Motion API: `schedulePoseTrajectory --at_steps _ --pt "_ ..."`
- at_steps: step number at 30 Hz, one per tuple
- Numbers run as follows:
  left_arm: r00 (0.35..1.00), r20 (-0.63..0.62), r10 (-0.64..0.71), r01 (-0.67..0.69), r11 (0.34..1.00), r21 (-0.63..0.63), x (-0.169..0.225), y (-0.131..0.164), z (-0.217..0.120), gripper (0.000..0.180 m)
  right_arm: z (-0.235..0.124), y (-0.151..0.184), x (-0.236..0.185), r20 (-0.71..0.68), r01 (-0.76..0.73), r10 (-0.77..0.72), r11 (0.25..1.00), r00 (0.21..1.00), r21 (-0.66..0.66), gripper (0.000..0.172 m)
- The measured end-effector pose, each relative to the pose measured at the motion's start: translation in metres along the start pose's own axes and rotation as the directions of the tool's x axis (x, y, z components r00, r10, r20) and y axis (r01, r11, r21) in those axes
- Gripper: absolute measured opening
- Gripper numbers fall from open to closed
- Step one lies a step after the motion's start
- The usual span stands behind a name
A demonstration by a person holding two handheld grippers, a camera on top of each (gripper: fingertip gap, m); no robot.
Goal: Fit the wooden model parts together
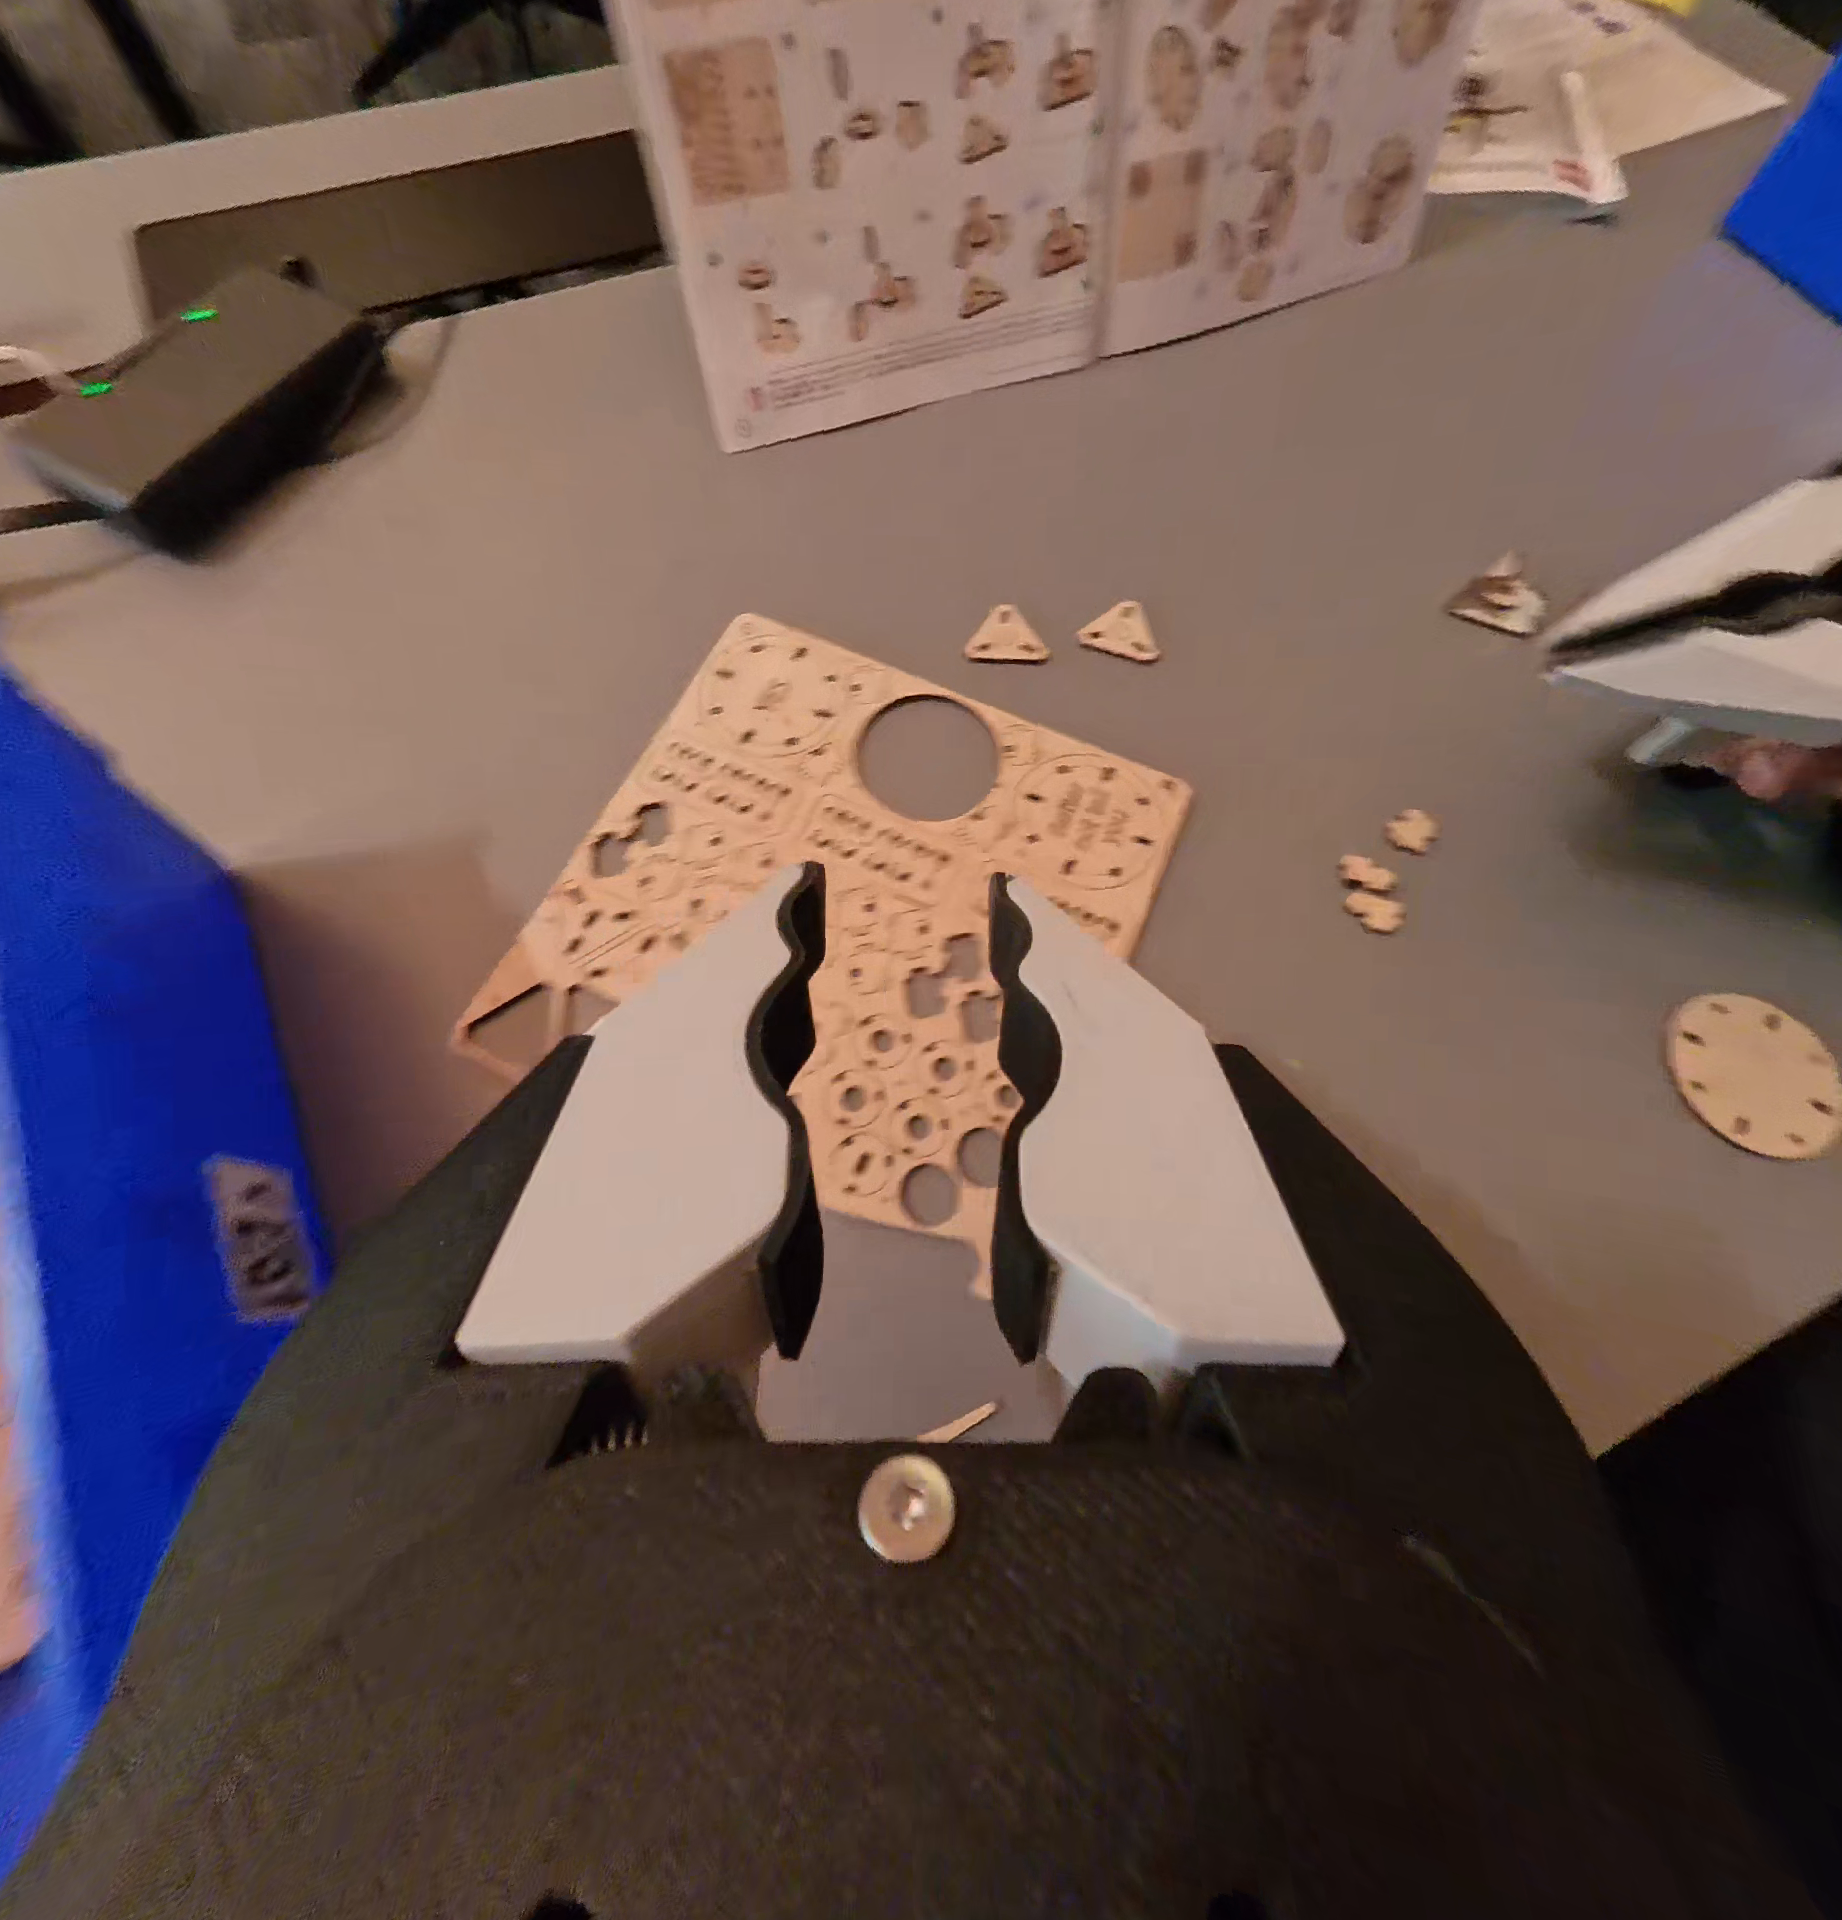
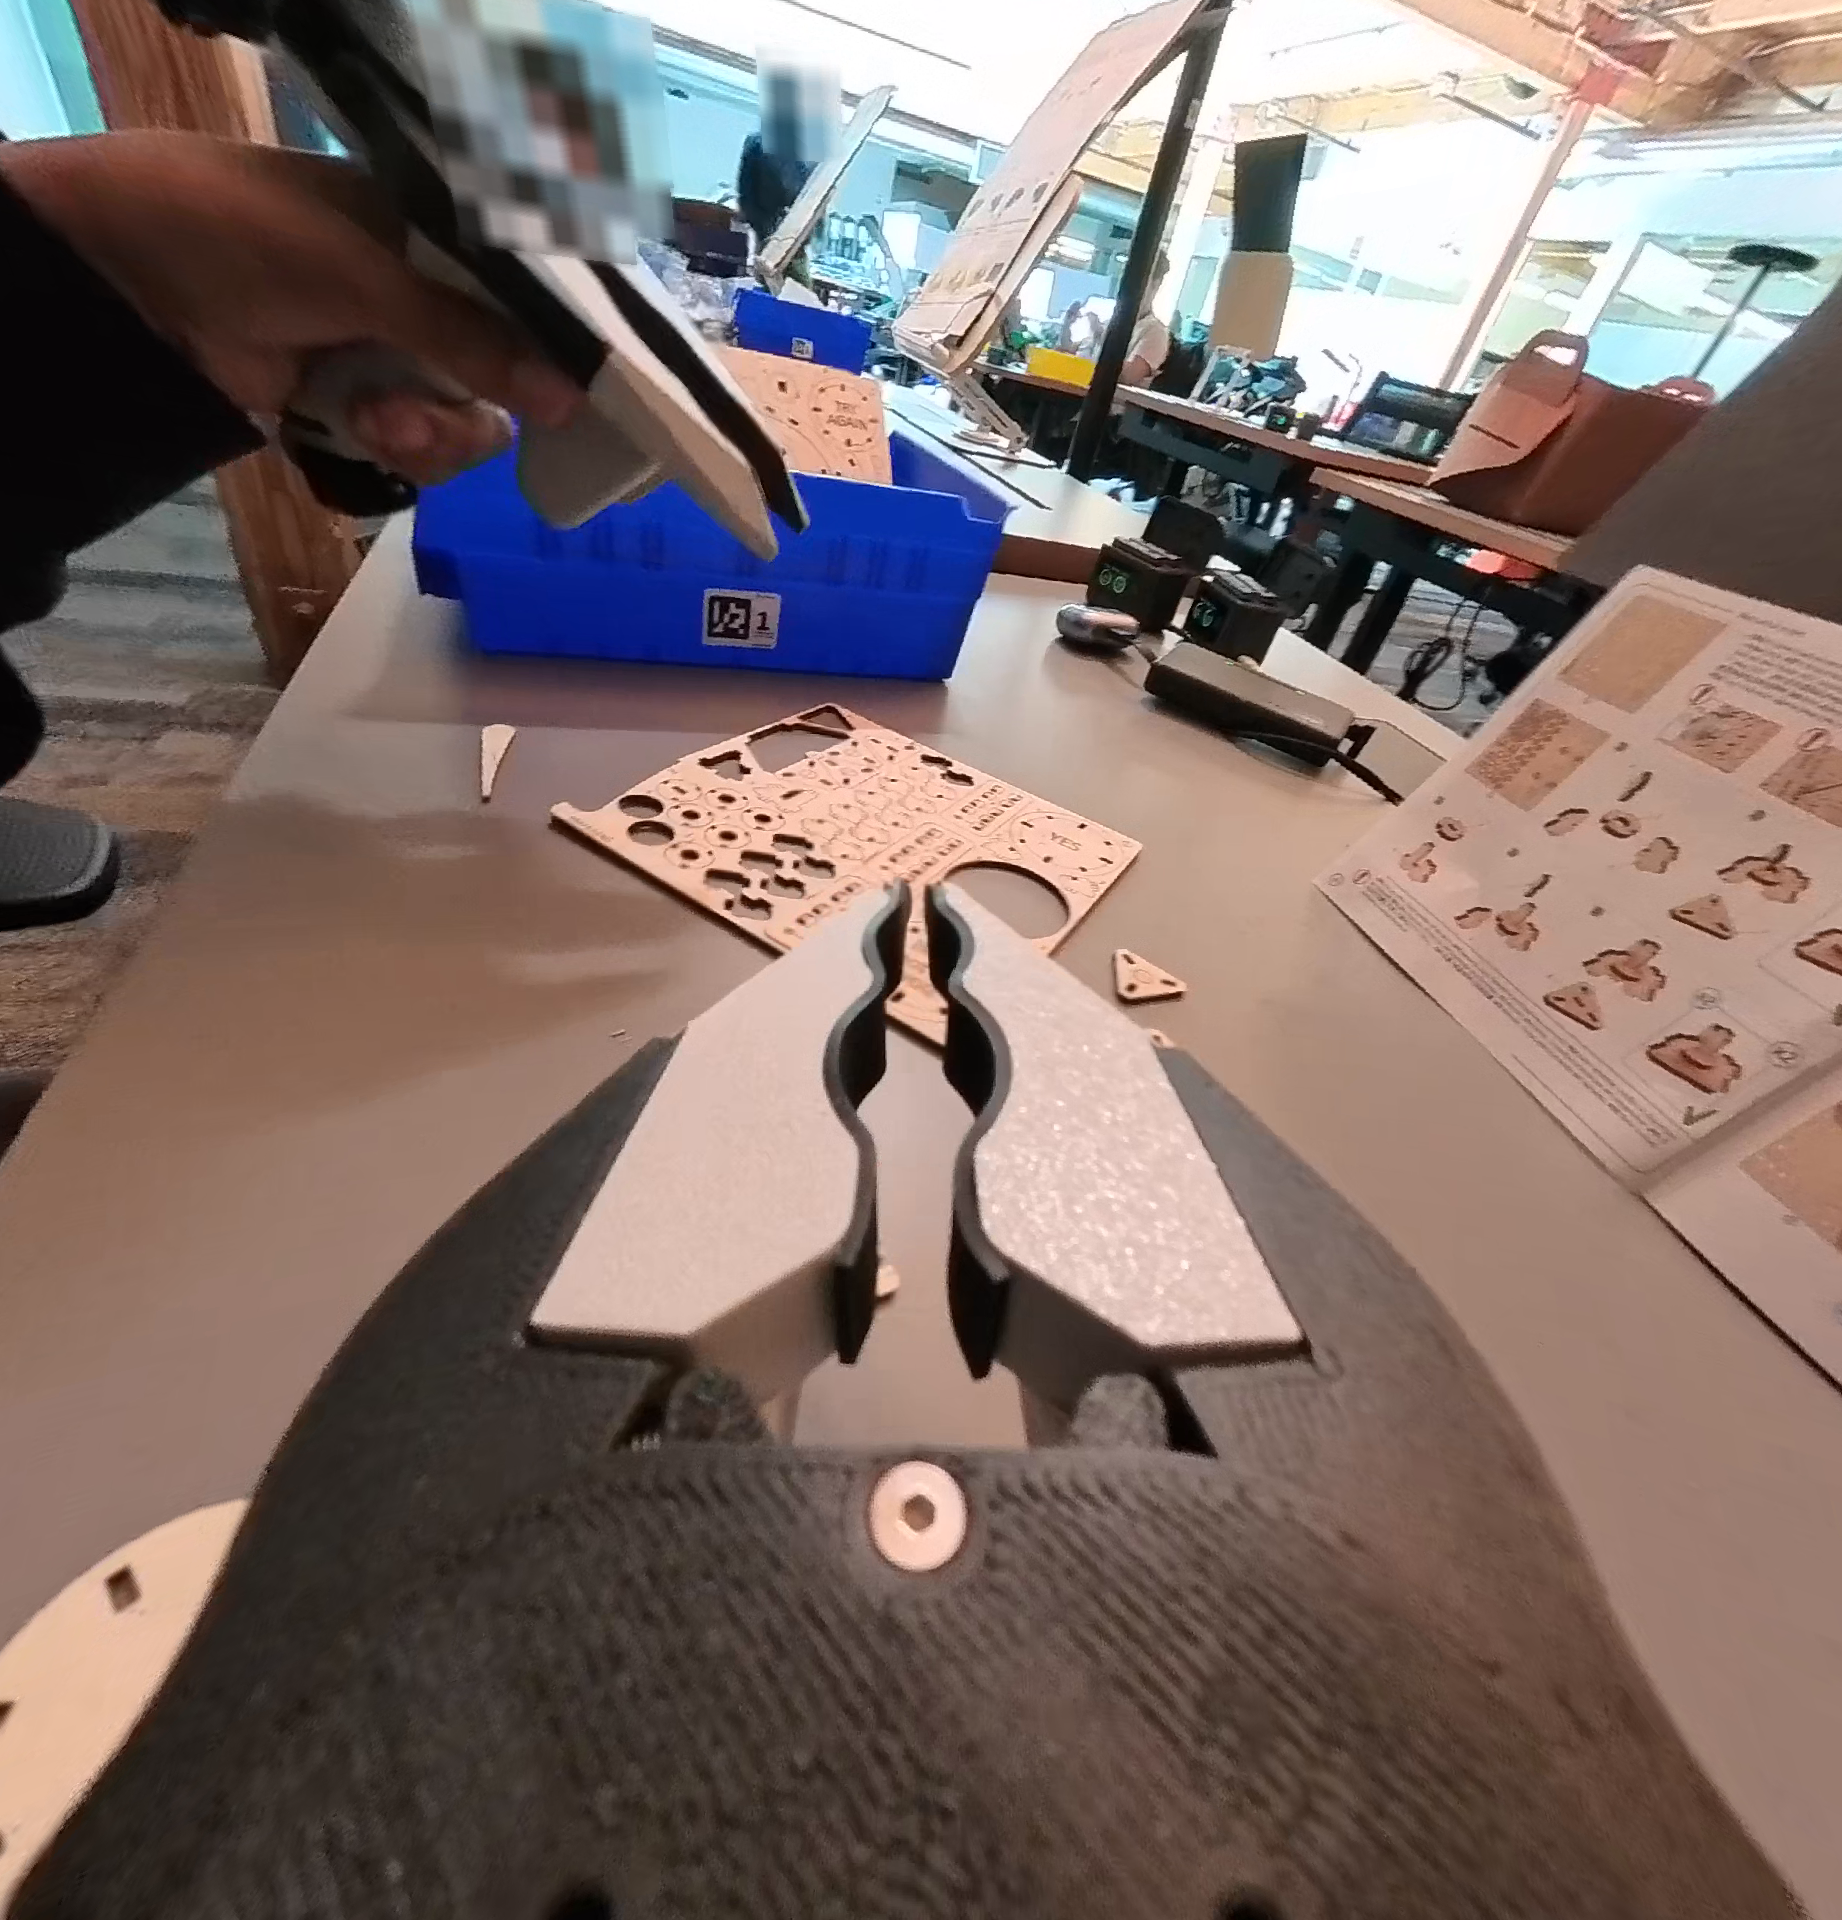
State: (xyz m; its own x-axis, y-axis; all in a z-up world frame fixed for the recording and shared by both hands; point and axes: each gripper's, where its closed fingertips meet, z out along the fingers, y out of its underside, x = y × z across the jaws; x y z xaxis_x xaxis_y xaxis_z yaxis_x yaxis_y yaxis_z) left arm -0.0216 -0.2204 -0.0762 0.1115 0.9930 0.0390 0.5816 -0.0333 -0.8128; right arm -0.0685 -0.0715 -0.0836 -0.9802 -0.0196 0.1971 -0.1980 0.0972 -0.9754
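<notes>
A: Left gripper (image 1: 906,883)?

B: Wide open, gripping nothing. Hangs over the near half of the wooden sheet (image 1: 751,769), clear of it.

A: And the sheet?

B: Flat on the grey table (image 1: 1312,520), full of punched-out holes, one large round one near the far edge.

A: Right gripper (image 2: 917,894)?

B: Closed to a thin slit at the tips, with nothing seen between the pads. Low over the sheet's corner by the round hole. Touching the wood or just above it? Hard to say from this angle.

A: Around the right one?

B: One small triangle (image 2: 1145,977) just beside it on the table. A round disc (image 1: 1755,1076) well to the side, plus a cluster of small cut-outs (image 1: 1374,888) between disc and sheet. A second triangle (image 1: 1008,636) lying next to the first, beyond the sheet's far edge.

A: Further out?

B: A blue bin (image 2: 709,613) on the left side, holding another sheet upright. A black power brick (image 2: 1249,691) with its cord behind. An open instruction booklet (image 2: 1623,852) propped at the far side. A thin wooden sliver (image 2: 496,753) near the table edge.
</notes>
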Motion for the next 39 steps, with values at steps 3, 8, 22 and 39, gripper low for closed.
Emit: schedulePoseTrajectory --at_steps 3,8,22,39 --pt "0.988 -0.155 0.019 -0.021 1.000 -0.010 0.039 0.000 0.017 0.029 -0.006 -0.004 0.015 -0.058 -0.002 0.003 1.000 0.998 0.016 0.000" --pt "0.950 -0.307 0.051 -0.077 0.994 -0.072 0.089 0.013 0.050 0.028 -0.019 -0.015 0.037 -0.129 -0.043 0.052 0.996 0.990 0.078 0.000" --pt "0.895 -0.439 0.074 -0.159 0.974 -0.162 0.141 0.046 0.094 0.030 -0.029 -0.017 0.056 -0.168 -0.075 0.093 0.991 0.981 0.109 0.000" --pt "0.906 -0.404 0.131 -0.211 0.964 -0.161 0.145 0.052 0.106 0.005 -0.027 -0.018 0.050 -0.148 -0.071 0.087 0.992 0.985 0.106 0.000"
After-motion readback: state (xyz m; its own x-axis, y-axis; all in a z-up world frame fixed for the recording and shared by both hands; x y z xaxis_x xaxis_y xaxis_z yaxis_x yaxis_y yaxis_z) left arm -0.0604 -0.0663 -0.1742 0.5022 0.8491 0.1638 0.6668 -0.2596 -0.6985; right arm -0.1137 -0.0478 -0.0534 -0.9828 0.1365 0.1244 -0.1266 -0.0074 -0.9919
